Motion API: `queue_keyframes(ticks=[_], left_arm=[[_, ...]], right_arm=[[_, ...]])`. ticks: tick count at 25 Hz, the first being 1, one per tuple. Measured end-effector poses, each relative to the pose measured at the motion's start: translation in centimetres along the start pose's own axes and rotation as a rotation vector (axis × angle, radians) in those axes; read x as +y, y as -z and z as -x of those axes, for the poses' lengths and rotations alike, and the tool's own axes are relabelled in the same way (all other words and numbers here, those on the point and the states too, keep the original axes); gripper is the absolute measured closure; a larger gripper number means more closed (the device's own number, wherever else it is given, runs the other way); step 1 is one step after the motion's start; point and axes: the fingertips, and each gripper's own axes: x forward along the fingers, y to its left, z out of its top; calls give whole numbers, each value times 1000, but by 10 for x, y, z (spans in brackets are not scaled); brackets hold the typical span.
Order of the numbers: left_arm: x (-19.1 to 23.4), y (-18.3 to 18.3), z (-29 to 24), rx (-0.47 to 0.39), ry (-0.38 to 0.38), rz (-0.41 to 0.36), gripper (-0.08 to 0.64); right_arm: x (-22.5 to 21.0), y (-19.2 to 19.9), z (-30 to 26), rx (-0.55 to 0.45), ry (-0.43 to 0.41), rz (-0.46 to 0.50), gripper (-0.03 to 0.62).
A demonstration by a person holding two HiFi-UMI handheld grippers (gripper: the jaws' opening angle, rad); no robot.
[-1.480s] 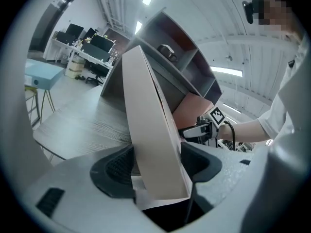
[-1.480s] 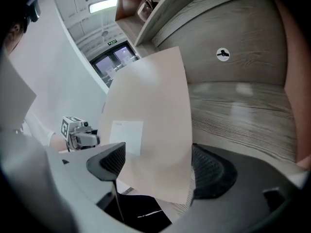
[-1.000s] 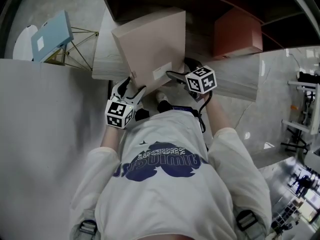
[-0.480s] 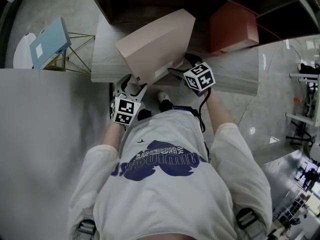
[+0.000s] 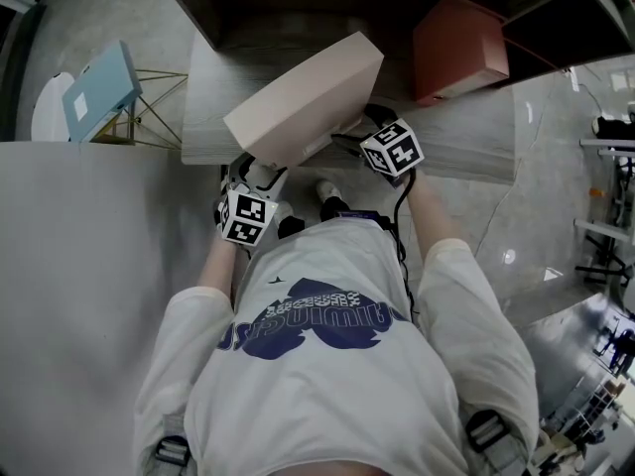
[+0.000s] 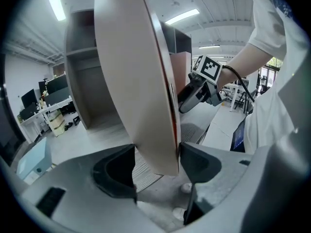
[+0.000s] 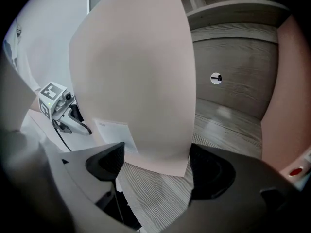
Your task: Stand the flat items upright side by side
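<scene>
1. Two grippers hold one flat beige box (image 5: 308, 92) at once, each at a near corner.
2. Left gripper (image 5: 260, 172): jaws closed on the box's near-left corner. In the left gripper view both pads press its thin edge, one on each side.
3. Right gripper (image 5: 355, 127): jaws set wide and clamped across the box's near-right end. The right gripper view shows the box filling the gap pad to pad.
4. The box is tilted, not upright. One long edge is raised towards the back, and the broad face leans up and left in the head view.
5. The box sits over the near edge of the wooden shelf board (image 5: 203, 117), about mid-length. Cannot tell whether its low edge touches the board.
6. A white label (image 7: 114, 135) is on the box end facing the right gripper, partly behind that gripper's left jaw.
7. One red-brown box (image 5: 461, 48) stands upright at the board's back right, well apart from the beige box.
8. Off the board, past its left end, a light-blue box (image 5: 99, 87) rests tilted on a wire stand (image 5: 149, 107).
9. The person's white shirt (image 5: 327, 365) with dark print fills the lower head view.
</scene>
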Motion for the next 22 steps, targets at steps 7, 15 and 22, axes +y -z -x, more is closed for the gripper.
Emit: queue_keyframes(ticks=[7,15,22], left_arm=[[4,-23,18,-48,-6,-21,261],[6,-32,22,-50,-42,-65,265],[-2,-44,11,-57,-46,-35,267]], right_arm=[[-1,1,2,-6,2,-20,183],[-3,-6,10,1,38,-22,183],[-9,-28,45,-84,99,-120,183]])
